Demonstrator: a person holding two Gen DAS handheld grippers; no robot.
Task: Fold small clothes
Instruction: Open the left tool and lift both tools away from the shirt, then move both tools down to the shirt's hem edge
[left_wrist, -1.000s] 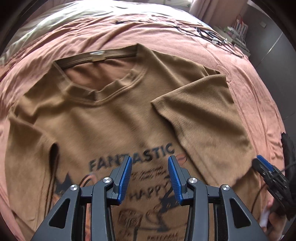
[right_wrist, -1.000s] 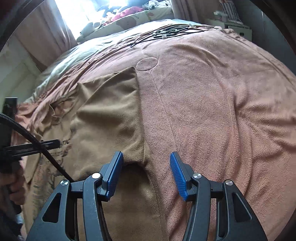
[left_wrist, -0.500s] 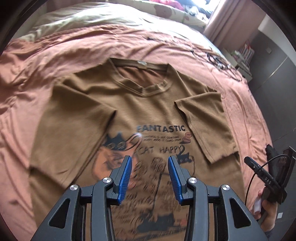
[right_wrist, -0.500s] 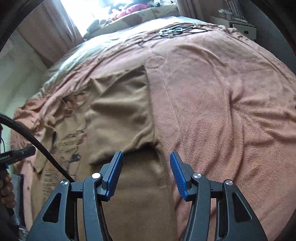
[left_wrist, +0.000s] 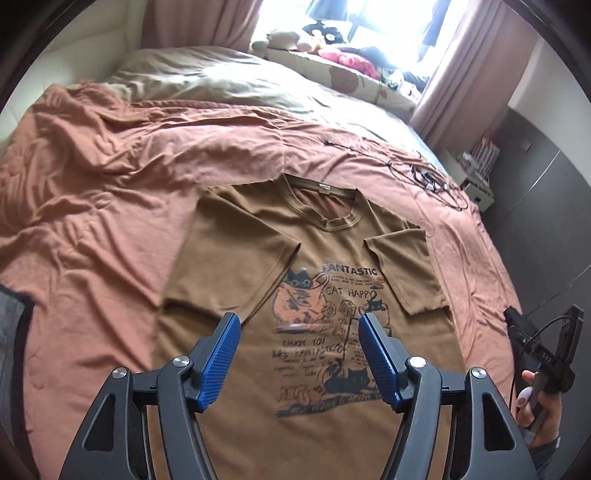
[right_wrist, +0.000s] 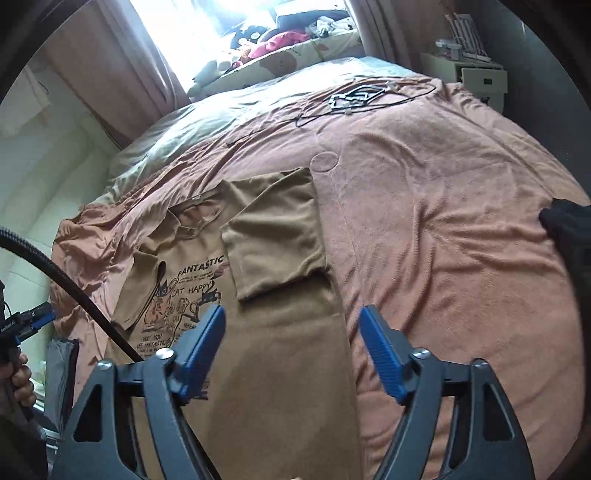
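A brown T-shirt (left_wrist: 306, 295) with a cat print and the word "FANTASTIC" lies flat, front up, on the rust-coloured bedspread (left_wrist: 110, 206), collar toward the far side and both short sleeves folded inward over the chest. The left gripper (left_wrist: 299, 354) is raised above the near part of the shirt with its blue-padded jaws spread wide and nothing between them; the right gripper (right_wrist: 291, 349) is likewise wide apart and empty, above the shirt's right edge. A tangle of black cables (right_wrist: 354, 99) rests on the bedspread at the far right, well apart from the shirt.
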